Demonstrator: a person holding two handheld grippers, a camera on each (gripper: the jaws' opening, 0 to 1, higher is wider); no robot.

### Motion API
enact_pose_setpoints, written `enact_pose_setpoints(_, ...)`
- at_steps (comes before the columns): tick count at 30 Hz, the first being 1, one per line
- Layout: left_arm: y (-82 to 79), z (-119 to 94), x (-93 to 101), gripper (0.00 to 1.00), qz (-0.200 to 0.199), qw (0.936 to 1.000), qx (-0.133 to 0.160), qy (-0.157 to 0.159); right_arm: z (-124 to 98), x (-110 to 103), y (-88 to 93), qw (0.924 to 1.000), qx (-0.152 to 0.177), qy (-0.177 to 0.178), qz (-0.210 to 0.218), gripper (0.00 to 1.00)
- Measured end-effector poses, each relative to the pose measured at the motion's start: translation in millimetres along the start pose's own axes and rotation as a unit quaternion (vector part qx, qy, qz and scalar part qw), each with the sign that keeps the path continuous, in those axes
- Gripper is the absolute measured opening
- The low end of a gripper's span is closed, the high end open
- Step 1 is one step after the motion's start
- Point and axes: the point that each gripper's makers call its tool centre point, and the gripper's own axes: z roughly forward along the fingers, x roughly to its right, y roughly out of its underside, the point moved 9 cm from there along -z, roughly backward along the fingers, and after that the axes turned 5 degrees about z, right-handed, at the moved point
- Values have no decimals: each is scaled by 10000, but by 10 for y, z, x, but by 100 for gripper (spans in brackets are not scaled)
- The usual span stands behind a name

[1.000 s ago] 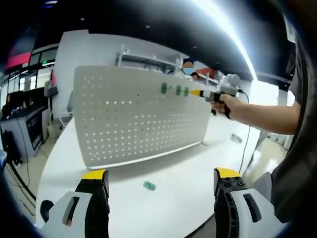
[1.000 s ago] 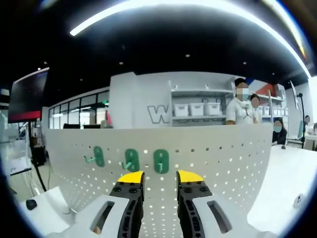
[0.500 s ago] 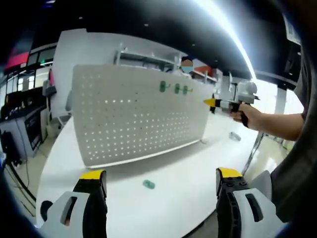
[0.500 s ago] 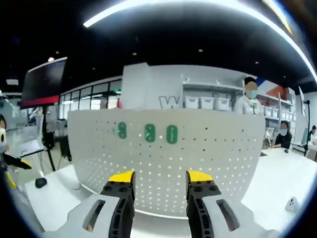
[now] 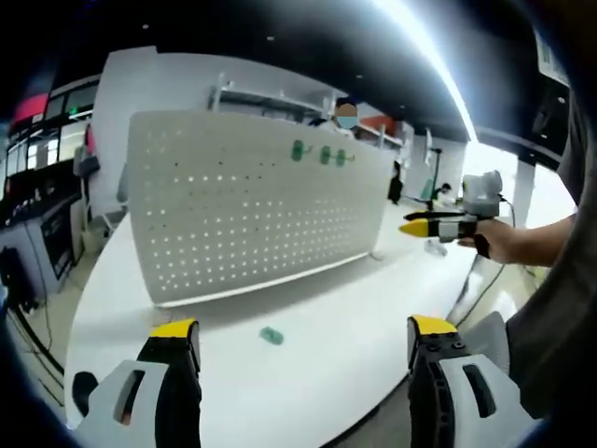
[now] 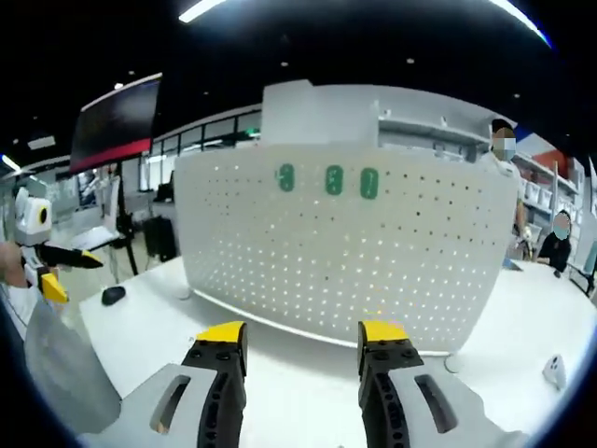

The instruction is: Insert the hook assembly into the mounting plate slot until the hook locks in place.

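Right gripper (image 5: 438,224) beside pegboard (image 5: 252,205)

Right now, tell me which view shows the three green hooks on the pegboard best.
The right gripper view: the three green hooks face the camera squarely, well separated on the pegboard. In the left gripper view they appear smaller, seen at an angle near the board's top edge.

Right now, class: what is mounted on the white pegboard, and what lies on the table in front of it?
Three green hooks sit along the pegboard top. One green piece lies on the table. How the hooks lock behind the board is hidden.
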Motion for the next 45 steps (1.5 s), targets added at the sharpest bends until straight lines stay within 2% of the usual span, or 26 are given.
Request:
enact_pose_setpoints(4,21,3,8,93,-7,10000,-72,39,-11,-56,162,9994,-219,-272,50,52)
enact_pose_setpoints(12,69,-25,-12,93,-35,9999,-135,-28,-51,-233,300,9970,-533,-555,2,52)
enact_pose_setpoints(15,97,-28,-7,94,-108,9998,-170,-4,-56,-337,423,9925,-876,-846,59,48)
enact_pose_setpoints(19,137,-40,0,94,-150,9996,-239,11,-62,-425,497,9900,-981,-1009,14,48)
enact_pose_setpoints(22,172,-53,-2,94,-221,9993,-304,21,-54,-492,593,9849,-1219,-1226,-14,48)
enact_pose_setpoints(24,192,-66,-4,94,-236,9990,-378,30,-45,-521,621,9832,-1257,-1322,-10,47)
enact_pose_setpoints(32,314,-88,2,94,-306,9969,-716,63,-74,-674,769,9774,-1441,-1544,-51,47)
enact_pose_setpoints(38,389,-84,43,93,-326,9954,-900,97,-101,-773,879,9713,-1713,-1646,-76,46)
enact_pose_setpoints(41,413,-86,44,93,-276,9952,-937,41,-80,-796,916,9685,-1834,-1680,-75,46)
enact_pose_setpoints(45,477,-68,55,94,-368,9926,-1152,109,-38,-846,959,9643,-1930,-1810,-98,45)
